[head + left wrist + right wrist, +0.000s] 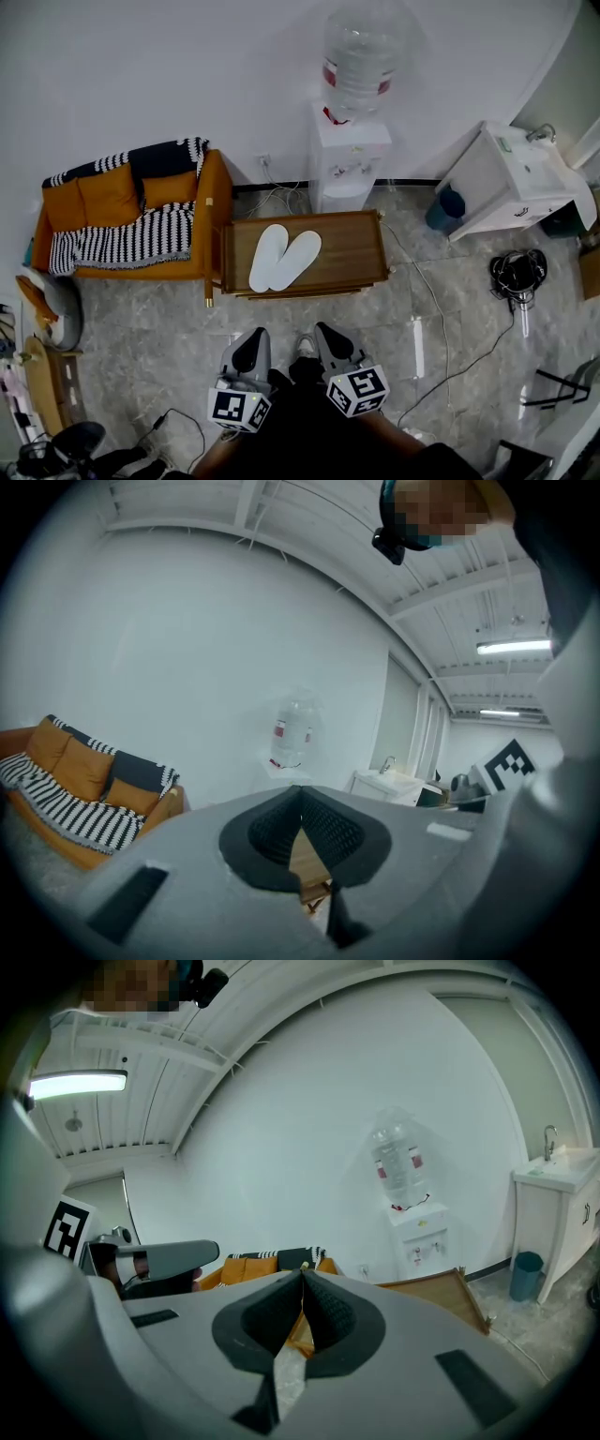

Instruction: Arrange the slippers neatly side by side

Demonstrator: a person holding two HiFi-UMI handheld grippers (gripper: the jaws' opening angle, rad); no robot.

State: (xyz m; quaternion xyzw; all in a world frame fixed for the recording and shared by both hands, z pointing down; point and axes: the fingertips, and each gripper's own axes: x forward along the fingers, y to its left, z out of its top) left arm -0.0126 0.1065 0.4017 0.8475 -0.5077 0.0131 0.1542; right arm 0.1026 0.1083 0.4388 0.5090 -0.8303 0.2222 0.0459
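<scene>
Holding the left tool (251, 342) and right tool (331, 337) shut and empty at lower centre, I feared a clumsy nudge might skew the slippers (284, 257) off the table (352, 248).

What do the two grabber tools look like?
Both are light grey plastic. The left gripper and right gripper each carry a white cube with black square markers, and their fingers have a black ribbed lining.
</scene>
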